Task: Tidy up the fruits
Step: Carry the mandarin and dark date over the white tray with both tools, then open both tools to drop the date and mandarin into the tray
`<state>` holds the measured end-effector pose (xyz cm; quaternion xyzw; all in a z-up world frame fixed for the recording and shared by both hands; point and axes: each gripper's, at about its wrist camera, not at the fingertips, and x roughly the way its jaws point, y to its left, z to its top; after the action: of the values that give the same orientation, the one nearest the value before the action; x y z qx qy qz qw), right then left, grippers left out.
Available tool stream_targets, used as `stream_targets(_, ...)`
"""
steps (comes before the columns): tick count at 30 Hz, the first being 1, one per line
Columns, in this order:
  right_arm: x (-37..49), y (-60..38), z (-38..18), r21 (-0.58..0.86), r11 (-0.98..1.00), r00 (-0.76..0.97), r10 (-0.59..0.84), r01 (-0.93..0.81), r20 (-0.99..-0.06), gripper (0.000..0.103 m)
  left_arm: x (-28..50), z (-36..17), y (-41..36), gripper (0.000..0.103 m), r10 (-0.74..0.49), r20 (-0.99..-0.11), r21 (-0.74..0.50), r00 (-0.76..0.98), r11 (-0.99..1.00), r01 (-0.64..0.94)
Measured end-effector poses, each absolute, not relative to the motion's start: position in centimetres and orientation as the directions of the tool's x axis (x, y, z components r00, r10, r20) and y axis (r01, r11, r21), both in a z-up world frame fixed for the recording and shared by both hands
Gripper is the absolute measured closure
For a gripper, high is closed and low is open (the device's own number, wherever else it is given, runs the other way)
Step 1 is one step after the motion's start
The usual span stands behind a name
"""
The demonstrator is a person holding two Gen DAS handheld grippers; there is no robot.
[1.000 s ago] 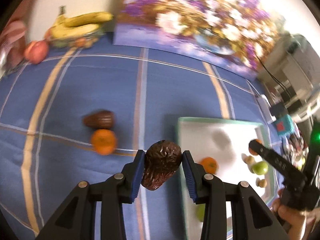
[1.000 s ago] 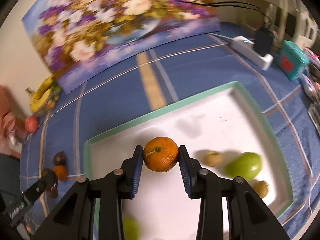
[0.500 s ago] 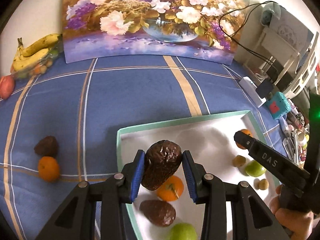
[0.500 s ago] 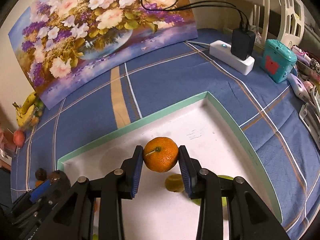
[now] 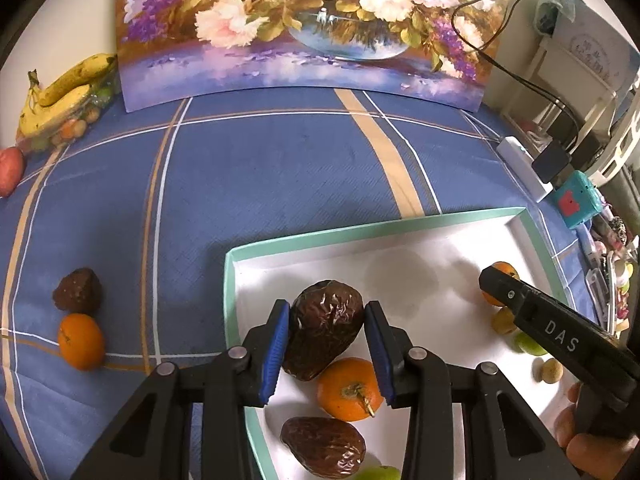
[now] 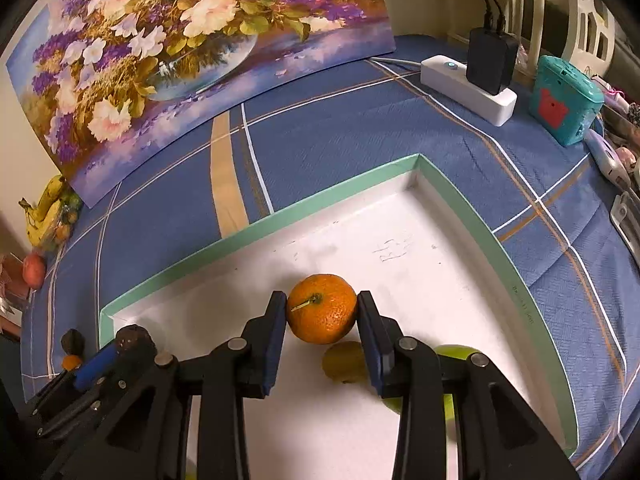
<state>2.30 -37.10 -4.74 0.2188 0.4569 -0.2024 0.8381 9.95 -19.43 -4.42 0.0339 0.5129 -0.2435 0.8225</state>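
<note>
My left gripper (image 5: 326, 344) is shut on a wrinkled brown avocado (image 5: 324, 330), held above the near left part of the white tray (image 5: 376, 232) with its green rim. Below it in the tray lie an orange (image 5: 348, 388), another brown avocado (image 5: 324, 446) and a green fruit (image 5: 378, 473). My right gripper (image 6: 322, 334) is shut on an orange (image 6: 322, 308) low over the tray (image 6: 260, 228), with a small yellowish fruit (image 6: 342, 362) and a green apple (image 6: 456, 352) just behind its right finger. Out on the cloth lie a brown avocado (image 5: 78, 290) and an orange (image 5: 81, 342).
Bananas (image 5: 60, 92) on a bag of small fruit and a red fruit (image 5: 10, 170) sit at the far left. A flower painting (image 5: 304, 28) leans at the back. A power strip (image 6: 466, 88) with a charger, a teal box (image 6: 564, 100) and clutter line the right edge.
My left gripper carried the avocado to the right, from over the blue cloth to over the tray, and sank a little. My right gripper moved a little deeper into the tray with its orange.
</note>
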Motion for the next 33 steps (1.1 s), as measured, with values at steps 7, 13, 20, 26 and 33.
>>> stream_targets(7, 2.3, -37.1, -5.0, 0.175, 0.824, 0.491, -0.138, 0.539, -0.860, 0.066, 10.0, -4.6, -19.6, 0.062, -0.360, -0.867, -0.192, 0.344, 0.879, 0.437)
stream_targets(13, 2.4, -36.9, -4.3, 0.165, 0.831, 0.487, -0.141, 0.532, -0.862, 0.064, 9.8, -3.7, -19.9, 0.052, -0.379, -0.864, -0.203, 0.331, 0.864, 0.460)
stream_targets(20, 2.1, -36.4, -2.5, 0.155, 0.837, 0.497, -0.154, 0.525, -0.854, 0.063, 9.2, -1.6, -19.6, 0.052, -0.378, -0.857, -0.192, 0.349, 0.864, 0.465)
stream_targets(26, 1.7, -36.0, -1.2, 0.148, 0.840, 0.485, -0.150, 0.522, -0.861, 0.063, 9.9, -0.9, -16.7, 0.050, -0.308, -0.886, -0.179, 0.346, 0.917, 0.357)
stream_targets(33, 1.4, -35.1, -0.7, 0.143, 0.853, 0.482, -0.138, 0.502, -0.865, 0.063, 10.5, -1.0, -13.1, 0.045, -0.255, -0.900, -0.174, 0.353, 0.954, 0.245)
